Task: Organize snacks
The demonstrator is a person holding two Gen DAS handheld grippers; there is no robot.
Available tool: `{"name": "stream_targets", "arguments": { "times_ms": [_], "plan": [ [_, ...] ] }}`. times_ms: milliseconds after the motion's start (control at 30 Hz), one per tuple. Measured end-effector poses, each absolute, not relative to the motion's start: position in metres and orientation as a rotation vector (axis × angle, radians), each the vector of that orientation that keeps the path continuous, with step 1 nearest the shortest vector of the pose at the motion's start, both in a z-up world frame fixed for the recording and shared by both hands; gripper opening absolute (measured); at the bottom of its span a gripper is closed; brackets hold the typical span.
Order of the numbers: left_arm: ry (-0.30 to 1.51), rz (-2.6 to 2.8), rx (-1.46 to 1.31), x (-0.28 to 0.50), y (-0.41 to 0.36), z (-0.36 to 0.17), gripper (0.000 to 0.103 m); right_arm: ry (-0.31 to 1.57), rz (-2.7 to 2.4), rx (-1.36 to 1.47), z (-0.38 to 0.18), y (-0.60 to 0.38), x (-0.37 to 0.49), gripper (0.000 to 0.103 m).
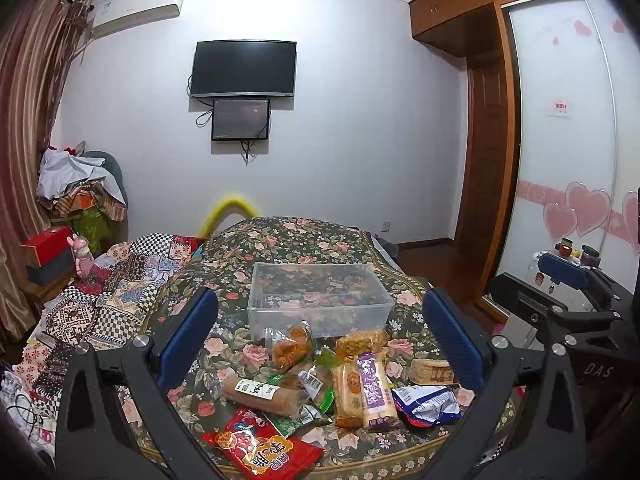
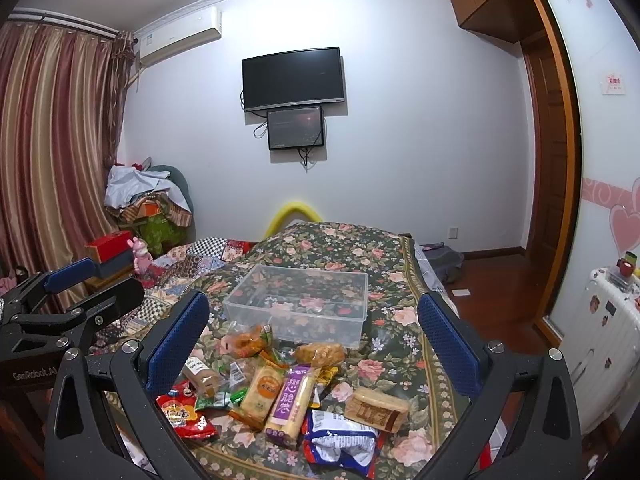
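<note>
A clear plastic box stands empty on the floral cloth. In front of it lies a pile of snack packets: a red bag, a purple-and-yellow bar, an orange-labelled bar, a blue-white bag, a brown biscuit pack, a long brown roll. My left gripper is open above the pile, holding nothing. My right gripper is open above the pile, holding nothing.
The floral cloth covers a raised surface on a bed. A patchwork quilt lies to the left. A white radiator and sliding wardrobe door stand to the right. Red and dark boxes sit far left.
</note>
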State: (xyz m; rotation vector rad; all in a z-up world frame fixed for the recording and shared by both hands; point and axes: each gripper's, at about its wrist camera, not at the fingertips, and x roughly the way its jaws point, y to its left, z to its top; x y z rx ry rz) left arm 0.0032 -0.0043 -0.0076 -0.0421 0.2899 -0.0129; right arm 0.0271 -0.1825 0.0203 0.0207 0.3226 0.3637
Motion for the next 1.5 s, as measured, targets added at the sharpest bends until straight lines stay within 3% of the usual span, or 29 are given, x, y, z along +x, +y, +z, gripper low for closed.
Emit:
{"name": "stream_targets", "arguments": {
  "times_ms": [1500],
  "plan": [
    [0.295, -0.015, -0.038, 0.0067, -0.0027, -0.0071, 0.103, 0.321, 0.370, 0.030, 0.0189, -0.1833, 0.0297, 0.103]
  ]
}}
